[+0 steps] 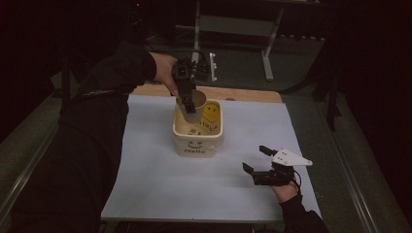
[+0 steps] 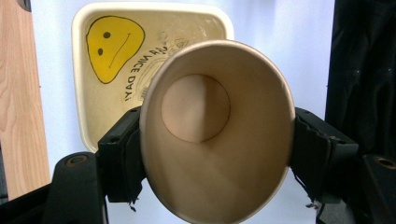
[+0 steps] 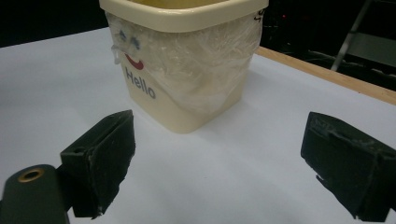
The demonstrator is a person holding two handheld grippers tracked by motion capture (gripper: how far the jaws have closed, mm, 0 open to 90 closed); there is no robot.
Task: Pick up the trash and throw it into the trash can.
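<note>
The left gripper [image 1: 187,97] is clamping the paper cup [image 2: 215,130] by its sides, tilting it just above the cream tub [image 1: 198,131], mouth toward the hand. The right gripper [image 1: 262,165] is resting wide open on the bench [image 1: 145,184], farther off.

One paper cup [image 1: 193,104], brown, empty inside. One cream tub [image 1: 198,141], square, with two smiley faces on it: one yellow inside, one printed on the outer wall above one word, "Hello". Two hand-held grippers, one left hand-held gripper [image 1: 186,92] and one right hand-held gripper [image 1: 256,162], each with two black jaws. One grey three-cornered plate [image 1: 290,158]. One white sheet [image 1: 155,170] over one wooden surface [image 1: 243,94]. Two sleeved forearms.
</note>
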